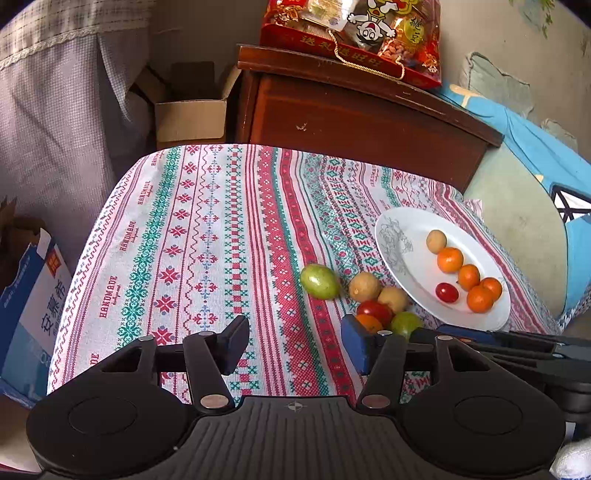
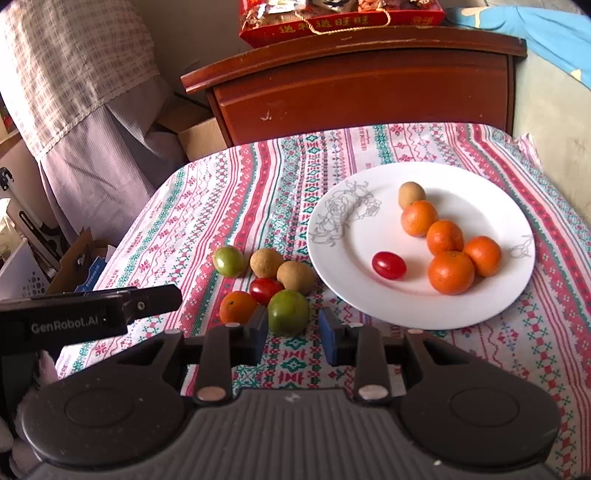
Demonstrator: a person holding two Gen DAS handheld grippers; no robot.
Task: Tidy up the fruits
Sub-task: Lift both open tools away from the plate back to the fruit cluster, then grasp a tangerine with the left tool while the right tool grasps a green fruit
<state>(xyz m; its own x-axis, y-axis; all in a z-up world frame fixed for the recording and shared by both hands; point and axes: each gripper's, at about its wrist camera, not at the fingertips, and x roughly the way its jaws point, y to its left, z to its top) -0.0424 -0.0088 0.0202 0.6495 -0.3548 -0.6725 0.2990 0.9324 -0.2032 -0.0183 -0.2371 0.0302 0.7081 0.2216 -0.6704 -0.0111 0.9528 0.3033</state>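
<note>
Fruits lie in two groups on my desk, which is covered by a striped patterned cloth (image 2: 229,192). On the white plate (image 2: 491,295), near the desk's right edge, I count four small oranges (image 2: 450,272), one brown longan (image 2: 411,194) at the far end of their row, and a red cherry tomato (image 2: 388,265) lying apart from them toward the plate's left side. Just off the plate's left rim sits the loose cluster: two brown longans (image 2: 266,262), a red tomato (image 2: 264,290), a small orange (image 2: 237,307), a green fruit at the far left (image 2: 229,261) and a larger green fruit (image 2: 288,312) nearest me.

My right gripper (image 2: 293,334) points down at that near green fruit. Its blue pads stand narrowly apart with the fruit just ahead of the gap; I see nothing pinched between them. My left gripper (image 1: 295,341) is open moderately wide over bare cloth, holding nothing, with its right pad (image 1: 354,341) just beside the cluster's orange and tomato. In the right wrist view, the left gripper's body (image 2: 92,314) reaches in from the left, ending near the small orange.

Beyond the desk's far edge stands a dark wooden cabinet (image 2: 362,88) with a red gift package (image 1: 351,33) on top.
</note>
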